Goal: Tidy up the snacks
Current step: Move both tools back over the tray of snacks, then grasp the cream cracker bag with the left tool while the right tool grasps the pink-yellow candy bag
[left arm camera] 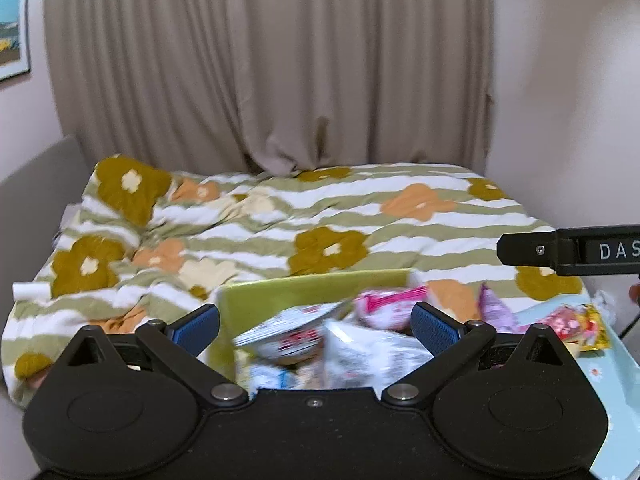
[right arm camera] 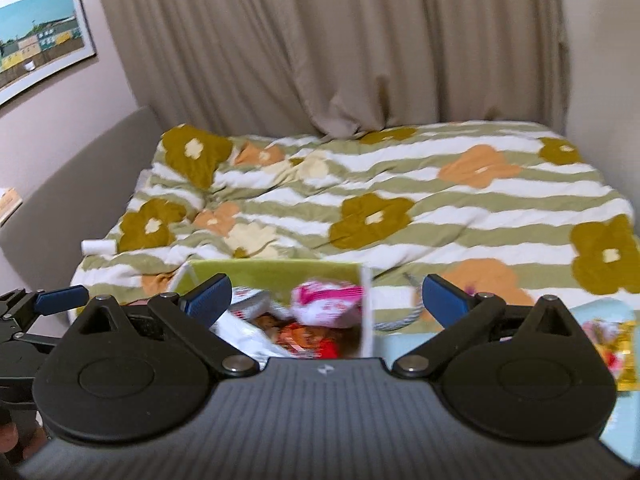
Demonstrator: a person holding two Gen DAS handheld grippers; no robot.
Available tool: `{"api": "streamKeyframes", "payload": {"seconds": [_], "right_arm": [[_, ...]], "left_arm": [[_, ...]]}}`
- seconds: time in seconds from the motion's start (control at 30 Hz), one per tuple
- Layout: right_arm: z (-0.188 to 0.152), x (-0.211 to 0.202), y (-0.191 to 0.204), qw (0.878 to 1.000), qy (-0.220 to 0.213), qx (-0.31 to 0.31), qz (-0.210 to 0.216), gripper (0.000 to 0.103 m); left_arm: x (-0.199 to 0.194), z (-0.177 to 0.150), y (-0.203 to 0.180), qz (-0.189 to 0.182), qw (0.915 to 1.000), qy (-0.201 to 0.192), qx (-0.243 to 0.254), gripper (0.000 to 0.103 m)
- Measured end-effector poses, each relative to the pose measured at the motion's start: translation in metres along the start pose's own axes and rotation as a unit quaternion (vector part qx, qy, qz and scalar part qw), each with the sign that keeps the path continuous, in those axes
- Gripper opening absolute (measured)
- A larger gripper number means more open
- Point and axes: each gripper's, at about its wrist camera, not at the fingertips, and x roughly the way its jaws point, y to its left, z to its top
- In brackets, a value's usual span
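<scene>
A green box (left arm camera: 280,292) holds several snack packs, among them a white cup-noodle lid (left arm camera: 288,328) and a pink packet (left arm camera: 384,304). My left gripper (left arm camera: 316,320) is open and empty just above the box. In the right wrist view the same box (right arm camera: 280,272) shows the pink packet (right arm camera: 328,300) and a red pack (right arm camera: 312,340). My right gripper (right arm camera: 326,294) is open and empty over the box's right wall. A yellow and red snack bag (left arm camera: 580,328) lies on the light blue surface (left arm camera: 616,380) to the right; it also shows in the right wrist view (right arm camera: 616,344).
A bed with a flowered striped duvet (left arm camera: 320,216) fills the space behind the box. Beige curtains (left arm camera: 272,64) hang behind it. A grey headboard (right arm camera: 72,200) and a framed picture (right arm camera: 40,36) are on the left. The other gripper's body (left arm camera: 572,248) enters from the right.
</scene>
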Motion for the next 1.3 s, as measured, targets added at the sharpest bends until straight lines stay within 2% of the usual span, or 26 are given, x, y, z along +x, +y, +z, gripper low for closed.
{"api": "streamKeyframes", "payload": {"seconds": [0.3, 0.6, 0.77, 0.93, 1.1, 1.3], "right_arm": [[-0.008, -0.036, -0.094, 0.999, 0.009, 0.007, -0.042, 0.103], [-0.014, -0.044, -0.193, 0.998, 0.038, -0.017, -0.048, 0.103], [-0.019, -0.027, -0.232, 0.997, 0.060, -0.029, -0.037, 0.103], [-0.026, 0.002, -0.259, 0.995, 0.091, -0.032, -0.020, 0.103], [-0.036, 0.036, -0.272, 0.992, 0.122, -0.039, -0.007, 0.103], [-0.050, 0.076, -0.277, 0.987, 0.154, -0.045, 0.011, 0.103]], "left_arm": [[-0.004, 0.000, -0.094, -0.015, 0.9999, -0.001, 0.008, 0.103], [0.013, -0.012, -0.186, -0.024, 0.9994, 0.023, 0.012, 0.103], [0.038, -0.023, -0.223, -0.025, 0.9986, 0.042, 0.021, 0.103], [0.067, -0.045, -0.253, -0.030, 0.9953, 0.072, 0.057, 0.103], [0.095, -0.066, -0.277, -0.032, 0.9886, 0.099, 0.109, 0.103], [0.127, -0.084, -0.294, -0.029, 0.9817, 0.125, 0.142, 0.103]]}}
